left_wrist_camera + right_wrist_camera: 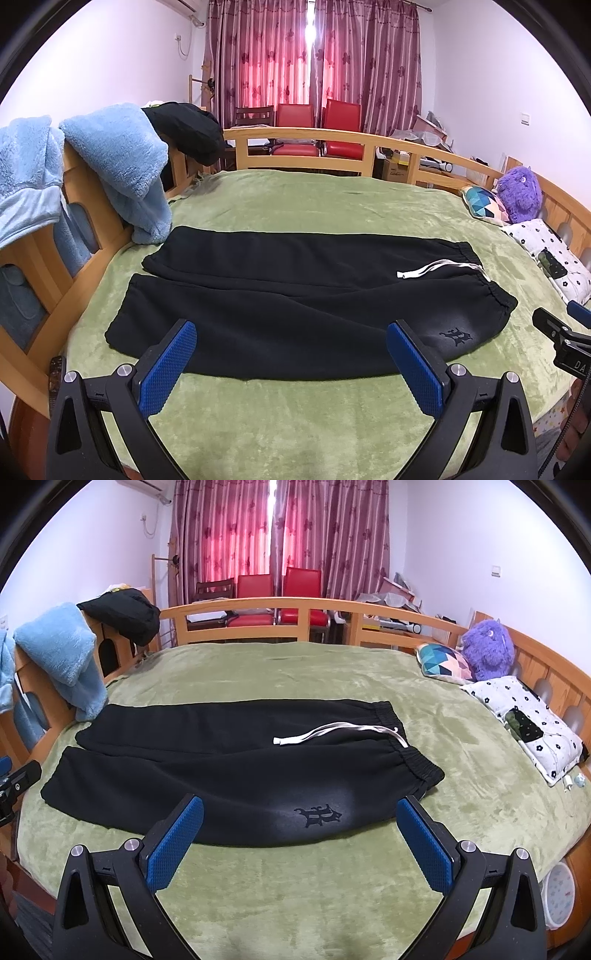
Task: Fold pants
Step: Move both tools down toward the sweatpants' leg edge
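- We see black pants (295, 295) (229, 764) lying flat and unfolded on the bed (295, 417) (295, 886), nearer its front edge.
- Legs side by side, cuffs toward the left edge, elastic waistband toward the right.
- White drawstring (436, 267) (332, 731) lies loose across the waist.
- Dark emblem (456, 336) (318, 815) on the front leg near the waistband.

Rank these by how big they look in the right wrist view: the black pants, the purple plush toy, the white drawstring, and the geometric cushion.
1. black pants, by far the largest.
2. white drawstring: longest of the rest, but very thin.
3 and 4. purple plush toy and geometric cushion look about alike; both lie far from the camera, so I won't rank them.
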Action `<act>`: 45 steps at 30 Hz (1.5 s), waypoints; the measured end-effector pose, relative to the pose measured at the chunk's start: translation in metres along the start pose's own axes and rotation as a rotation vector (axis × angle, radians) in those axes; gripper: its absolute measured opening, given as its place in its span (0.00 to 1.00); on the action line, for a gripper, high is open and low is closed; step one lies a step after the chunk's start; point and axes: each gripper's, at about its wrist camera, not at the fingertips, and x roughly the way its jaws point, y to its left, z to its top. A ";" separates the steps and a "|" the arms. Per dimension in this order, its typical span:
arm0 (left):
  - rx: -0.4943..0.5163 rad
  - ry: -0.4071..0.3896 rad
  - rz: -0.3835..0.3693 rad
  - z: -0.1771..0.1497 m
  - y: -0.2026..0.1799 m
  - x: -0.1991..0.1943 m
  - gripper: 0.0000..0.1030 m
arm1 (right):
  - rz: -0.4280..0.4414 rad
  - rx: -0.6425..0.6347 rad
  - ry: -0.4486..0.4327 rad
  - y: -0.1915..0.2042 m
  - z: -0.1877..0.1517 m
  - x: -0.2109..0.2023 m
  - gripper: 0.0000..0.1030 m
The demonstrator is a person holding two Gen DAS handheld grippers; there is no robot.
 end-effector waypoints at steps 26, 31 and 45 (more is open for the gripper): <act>-0.011 0.057 -0.021 -0.015 0.025 0.056 1.00 | -0.021 -0.006 0.056 0.019 -0.019 0.061 0.99; -0.035 0.102 0.014 -0.040 0.042 0.082 1.00 | -0.001 0.000 0.099 0.015 -0.038 0.089 0.99; -0.131 0.284 0.010 -0.102 0.100 0.161 1.00 | -0.033 0.136 0.275 -0.011 -0.107 0.173 0.74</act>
